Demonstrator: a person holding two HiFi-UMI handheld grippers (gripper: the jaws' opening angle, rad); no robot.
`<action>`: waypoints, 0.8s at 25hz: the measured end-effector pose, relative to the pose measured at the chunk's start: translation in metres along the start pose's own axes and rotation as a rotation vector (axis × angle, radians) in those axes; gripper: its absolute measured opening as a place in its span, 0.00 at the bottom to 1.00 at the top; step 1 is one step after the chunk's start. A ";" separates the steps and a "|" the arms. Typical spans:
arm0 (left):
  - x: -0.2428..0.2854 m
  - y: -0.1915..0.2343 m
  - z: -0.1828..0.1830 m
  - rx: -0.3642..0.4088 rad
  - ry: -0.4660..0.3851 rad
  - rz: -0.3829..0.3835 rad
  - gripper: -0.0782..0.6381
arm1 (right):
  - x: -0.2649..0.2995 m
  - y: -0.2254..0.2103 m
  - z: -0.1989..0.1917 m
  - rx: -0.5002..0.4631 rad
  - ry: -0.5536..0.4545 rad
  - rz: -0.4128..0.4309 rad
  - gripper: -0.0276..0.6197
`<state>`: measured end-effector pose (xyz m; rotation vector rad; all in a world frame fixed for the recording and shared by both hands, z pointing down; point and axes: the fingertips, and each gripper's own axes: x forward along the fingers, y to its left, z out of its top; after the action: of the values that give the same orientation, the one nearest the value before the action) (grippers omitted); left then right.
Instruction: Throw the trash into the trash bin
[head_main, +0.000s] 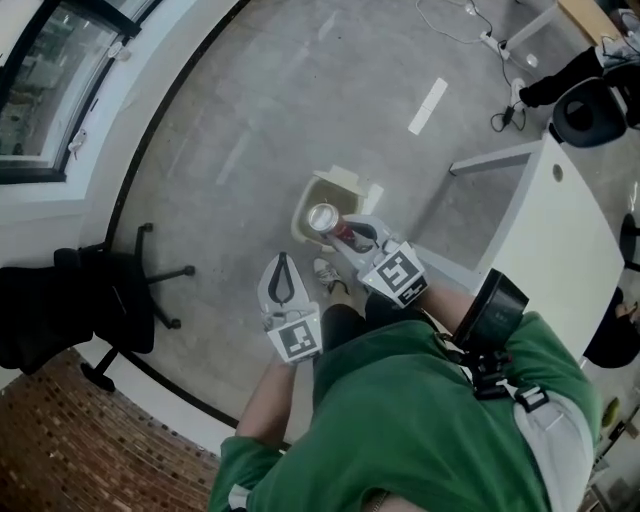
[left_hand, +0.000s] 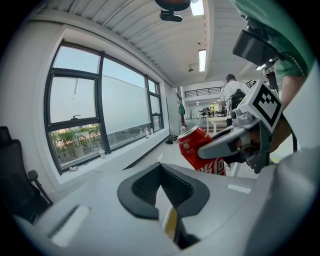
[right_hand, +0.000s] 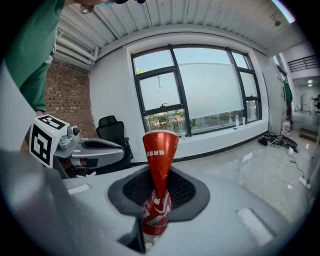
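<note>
A red soda can (head_main: 322, 217) with a silver top sits between the jaws of my right gripper (head_main: 337, 229), which is shut on its crushed lower part (right_hand: 156, 212). In the head view the can hangs over a pale open trash bin (head_main: 338, 184) on the grey floor. From the left gripper view the can (left_hand: 196, 146) and the right gripper (left_hand: 231, 144) show at the right. My left gripper (head_main: 281, 262) is beside the right one, slightly nearer to me. Its jaws (left_hand: 162, 187) meet at the tips with nothing between them.
A black office chair (head_main: 105, 300) stands at the left by the curved window wall. A white desk (head_main: 565, 235) runs along the right. Cables (head_main: 470, 25) lie on the floor far ahead. The person's shoe (head_main: 327, 272) is just below the bin.
</note>
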<state>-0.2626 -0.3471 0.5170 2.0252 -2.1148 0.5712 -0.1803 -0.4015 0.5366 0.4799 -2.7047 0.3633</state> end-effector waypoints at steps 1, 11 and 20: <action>0.003 0.000 -0.006 -0.005 0.012 -0.005 0.12 | 0.006 0.000 -0.008 -0.002 0.016 -0.001 0.15; 0.036 -0.007 -0.061 -0.011 0.100 -0.058 0.12 | 0.052 -0.013 -0.085 0.013 0.152 0.004 0.15; 0.063 -0.018 -0.128 -0.053 0.171 -0.093 0.12 | 0.095 -0.023 -0.162 0.025 0.256 0.004 0.15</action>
<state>-0.2684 -0.3577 0.6603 1.9587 -1.9084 0.6413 -0.2043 -0.3987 0.7242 0.4052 -2.4558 0.4295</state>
